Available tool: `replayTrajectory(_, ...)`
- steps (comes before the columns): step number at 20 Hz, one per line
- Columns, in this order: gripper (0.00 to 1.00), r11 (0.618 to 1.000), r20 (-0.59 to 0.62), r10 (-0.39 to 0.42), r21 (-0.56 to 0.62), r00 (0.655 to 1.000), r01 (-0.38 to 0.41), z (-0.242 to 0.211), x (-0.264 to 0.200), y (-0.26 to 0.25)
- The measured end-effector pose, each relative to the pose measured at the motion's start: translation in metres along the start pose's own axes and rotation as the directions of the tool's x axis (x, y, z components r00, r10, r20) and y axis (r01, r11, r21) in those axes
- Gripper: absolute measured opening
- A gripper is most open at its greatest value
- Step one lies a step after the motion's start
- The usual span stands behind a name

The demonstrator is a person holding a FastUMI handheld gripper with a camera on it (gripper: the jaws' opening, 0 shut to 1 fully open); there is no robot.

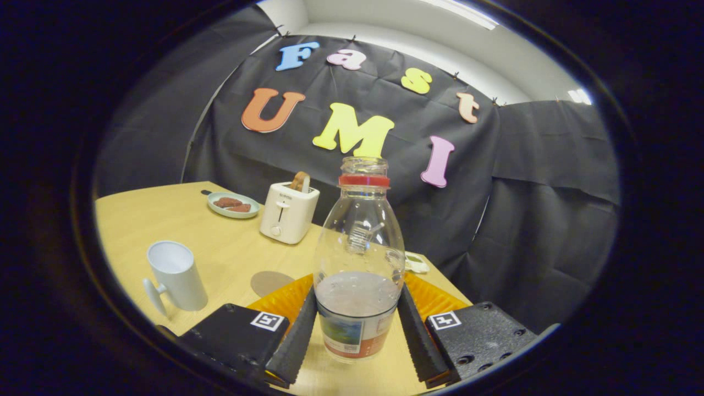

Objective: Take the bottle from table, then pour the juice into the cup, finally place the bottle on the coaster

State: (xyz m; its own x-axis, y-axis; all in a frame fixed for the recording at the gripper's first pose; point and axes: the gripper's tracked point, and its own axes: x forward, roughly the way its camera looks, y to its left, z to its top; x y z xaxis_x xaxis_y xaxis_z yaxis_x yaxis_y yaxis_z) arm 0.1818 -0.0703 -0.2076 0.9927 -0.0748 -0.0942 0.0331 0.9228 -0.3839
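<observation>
A clear plastic bottle (357, 258) with a red neck ring and no cap stands upright between my fingers, holding pale juice in its lower part above a coloured label. My gripper (357, 294) is shut on the bottle, one finger pad (297, 335) pressing on each side at juice level. I cannot tell whether its base touches the table. A white mug (176, 275) with its handle toward me stands beyond the fingers on the left. A round brown coaster (269, 281) lies flat between the mug and the bottle.
An orange ribbed tray (283, 301) lies just behind the bottle. Farther back stand a white toaster (289, 212) with a slice in it and a plate (233, 204) of food. A small white and green object (416, 263) lies near the wooden table's (220, 247) right edge.
</observation>
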Motion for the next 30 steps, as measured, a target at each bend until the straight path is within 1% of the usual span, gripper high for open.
replayTrajectory(3, 0.81, 0.994, -0.009, -0.001, -0.109, 1.0, 0.0, 0.007, 0.001, 0.004)
replayTrajectory(6, 0.81, 0.978, -0.016, 0.002, -0.209, 1.0, -0.005, 0.009, 0.0, 0.013)
replayTrajectory(8, 0.81, 0.96, 0.004, -0.007, -0.282, 1.0, 0.008, 0.017, -0.003, 0.019)
replayTrajectory(11, 0.81, 0.931, -0.001, -0.001, -0.366, 1.0, 0.0, 0.018, -0.007, 0.033)
replayTrajectory(14, 0.81, 0.888, -0.008, -0.02, -0.459, 1.0, 0.014, 0.013, -0.004, 0.041)
replayTrajectory(17, 0.81, 0.814, -0.008, -0.029, -0.58, 1.0, 0.019, 0.009, 0.001, 0.053)
replayTrajectory(22, 0.81, 0.65, 0.04, -0.022, -0.758, 0.999, 0.045, 0.012, 0.0, 0.069)
replayTrajectory(24, 0.81, 0.6, 0.069, -0.017, -0.798, 0.997, 0.065, 0.018, -0.004, 0.074)
replayTrajectory(27, 0.81, 0.547, 0.087, -0.011, -0.833, 0.996, 0.079, 0.022, -0.006, 0.08)
replayTrajectory(28, 0.81, 0.518, 0.092, -0.009, -0.851, 0.996, 0.083, 0.023, -0.007, 0.081)
replayTrajectory(30, 0.81, 0.448, 0.106, -0.004, -0.889, 0.994, 0.097, 0.025, -0.007, 0.082)
